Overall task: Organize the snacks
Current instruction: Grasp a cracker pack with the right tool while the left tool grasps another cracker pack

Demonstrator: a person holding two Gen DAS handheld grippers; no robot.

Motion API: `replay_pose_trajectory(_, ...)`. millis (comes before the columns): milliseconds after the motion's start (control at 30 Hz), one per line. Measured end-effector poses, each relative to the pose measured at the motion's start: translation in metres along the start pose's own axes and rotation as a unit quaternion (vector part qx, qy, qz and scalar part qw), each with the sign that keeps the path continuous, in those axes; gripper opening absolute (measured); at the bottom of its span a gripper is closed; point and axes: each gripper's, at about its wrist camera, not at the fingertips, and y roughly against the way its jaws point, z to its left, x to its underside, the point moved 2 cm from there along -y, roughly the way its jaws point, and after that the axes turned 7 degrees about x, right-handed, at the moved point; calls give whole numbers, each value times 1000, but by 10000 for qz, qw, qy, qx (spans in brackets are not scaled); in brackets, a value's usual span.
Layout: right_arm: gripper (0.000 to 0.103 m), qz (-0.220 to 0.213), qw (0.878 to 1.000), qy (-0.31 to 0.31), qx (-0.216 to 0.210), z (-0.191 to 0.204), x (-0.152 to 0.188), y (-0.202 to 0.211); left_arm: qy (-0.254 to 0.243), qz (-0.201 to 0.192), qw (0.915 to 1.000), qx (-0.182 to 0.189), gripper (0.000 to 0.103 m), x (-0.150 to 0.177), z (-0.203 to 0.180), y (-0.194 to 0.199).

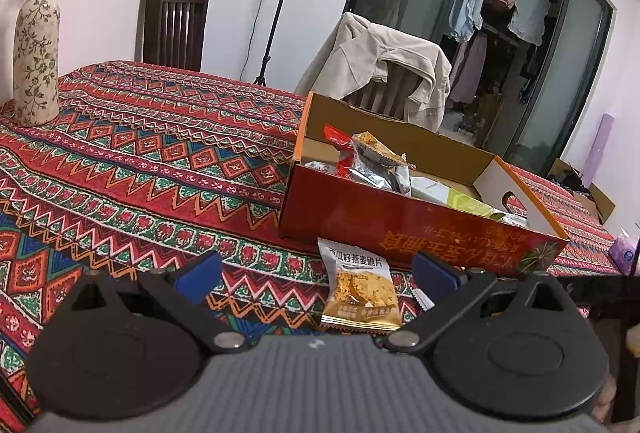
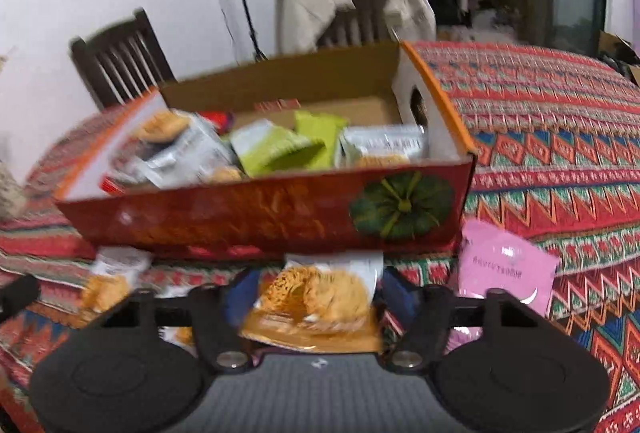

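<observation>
Patterned tablecloth table (image 1: pixel 160 161): vase (image 1: pixel 36 53), open snack box (image 1: pixel 400 217), oat-crisp packet (image 1: pixel 360 285), pink packet (image 2: pixel 508 265).

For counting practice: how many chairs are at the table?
2: a dark wooden chair on the left, a jacket-draped chair behind the snack box; others may be hidden.

Left tongs (image 1: pixel 316 271) open over patterned worktop (image 1: pixel 140 161), orange snack packet (image 1: pixel 358 287) lying flat between blue pads, red box (image 1: pixel 400 221) of snacks just behind, vase (image 1: pixel 36 53) far left
</observation>
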Motion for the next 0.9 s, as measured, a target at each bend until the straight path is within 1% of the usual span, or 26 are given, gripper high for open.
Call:
replay_pose_trajectory(100,57,-53,10000,24,-59,-5,7,4,-31,13,10000,8,103,1,-1,-1)
replay_pose_trajectory(167,52,-191,9996,29,-195,-10,10,11,-47,12,10000,-17,103,1,-2,-1)
replay_pose_trajectory(267,48,-448,9986,24,-273,-18,14,19,-64,20,10000,-65,103,2,-2,-4)
replay_pose_trajectory(433,48,-1079,9924,-134,-567,-31,22,35,-96,273,9990,-326,103,2,-5,-16)
replay_pose_trajectory(600,48,-1447,9875,-156,-601,-34,21,49,-328,540,9967,-506,103,0,-22,-27)
replay_pose_trajectory(767,48,-1574,9856,-60,-607,-31,26,54,-592,816,9916,-806,103,-2,-41,-48)
replay_pose_trajectory(900,48,-1641,9844,24,-637,-27,28,57,-715,896,9884,-994,103,0,-50,-62)
